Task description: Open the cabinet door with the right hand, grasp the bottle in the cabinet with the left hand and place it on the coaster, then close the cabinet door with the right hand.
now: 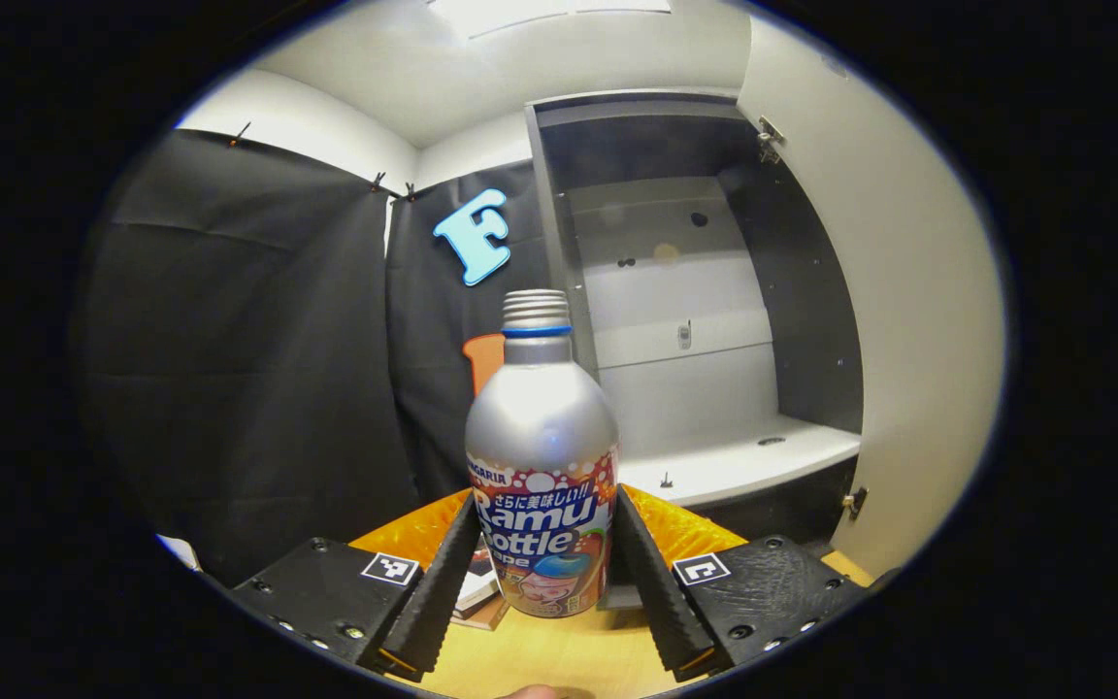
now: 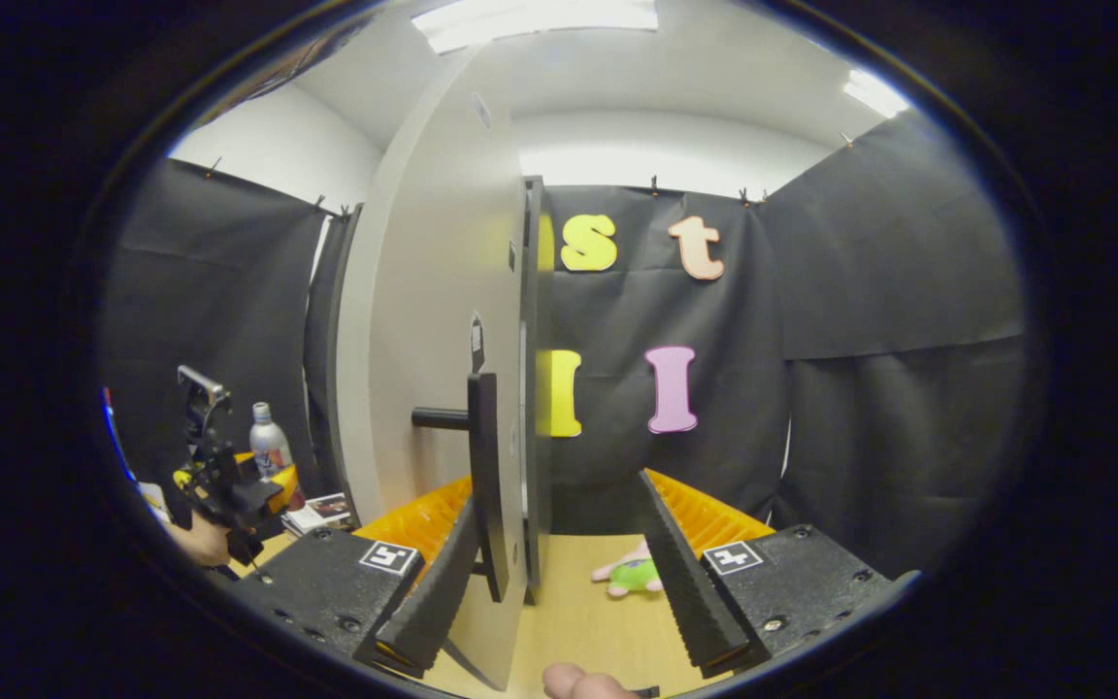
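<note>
A silver bottle [image 1: 540,427] with a colourful label and no cap stands upright between the fingers of my left gripper [image 1: 545,529], which is shut on its lower half. It hangs in front of the open cabinet [image 1: 705,388], above the wooden table. The right gripper view shows the same bottle [image 2: 269,445], small at far left, with the left gripper [image 2: 224,476] and a hand under it. My right gripper [image 2: 559,524] is open, with the edge of the open white cabinet door [image 2: 433,320] and its black bar handle [image 2: 483,466] between the fingers, the handle close to the left one. A flat brown item [image 1: 483,604] lies below the bottle; I cannot tell if it is the coaster.
The cabinet's white shelf [image 1: 743,461] is bare, and its door [image 1: 908,320] stands swung out to the right. A green and pink plush toy [image 2: 631,573] lies on the wooden table [image 2: 588,621]. Printed booklets [image 2: 324,509] lie near the cabinet's foot.
</note>
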Demonstrator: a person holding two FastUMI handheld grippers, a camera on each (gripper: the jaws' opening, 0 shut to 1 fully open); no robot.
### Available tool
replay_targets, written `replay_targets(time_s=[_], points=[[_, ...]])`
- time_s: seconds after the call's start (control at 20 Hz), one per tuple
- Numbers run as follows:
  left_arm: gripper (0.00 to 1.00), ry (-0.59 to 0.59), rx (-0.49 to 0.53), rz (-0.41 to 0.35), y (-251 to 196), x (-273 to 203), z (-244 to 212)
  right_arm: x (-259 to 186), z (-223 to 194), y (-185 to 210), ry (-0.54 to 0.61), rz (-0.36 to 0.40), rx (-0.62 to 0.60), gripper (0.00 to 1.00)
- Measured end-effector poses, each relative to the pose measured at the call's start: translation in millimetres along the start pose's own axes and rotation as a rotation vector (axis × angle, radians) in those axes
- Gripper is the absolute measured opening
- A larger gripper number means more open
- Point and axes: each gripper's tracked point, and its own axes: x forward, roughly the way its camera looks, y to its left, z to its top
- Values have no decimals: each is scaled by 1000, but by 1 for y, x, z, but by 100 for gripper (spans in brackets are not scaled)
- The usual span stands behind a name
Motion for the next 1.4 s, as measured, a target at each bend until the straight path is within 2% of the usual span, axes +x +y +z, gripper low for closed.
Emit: replay_targets(time_s=[0.15,0.25,0.55,0.85,1.05,1.2,1.3,1.4], points=[[80,12,-20,-33,-1,-22,-42,0,1,4,2,-17,-8,92],[80,56,-11,-31,3,-37,-82,-2,1,5,5,-26,-11,92],[80,164,-70,-70,-2,-72,-197,-5,0,16,17,-66,-21,92],[80,198,-111,-61,-5,-69,-266,-7,-1,23,40,-90,-34,92],[80,212,-130,-52,-5,-66,-284,-8,1,27,34,-102,-49,92],[81,193,-140,-94,-14,-63,-282,-8,0,27,29,-102,-46,92],[98,163,-118,-96,-12,-64,-274,-7,0,27,24,-98,-39,91],[96,158,-119,-105,-12,-64,-271,-7,0,26,18,-99,-39,92]])
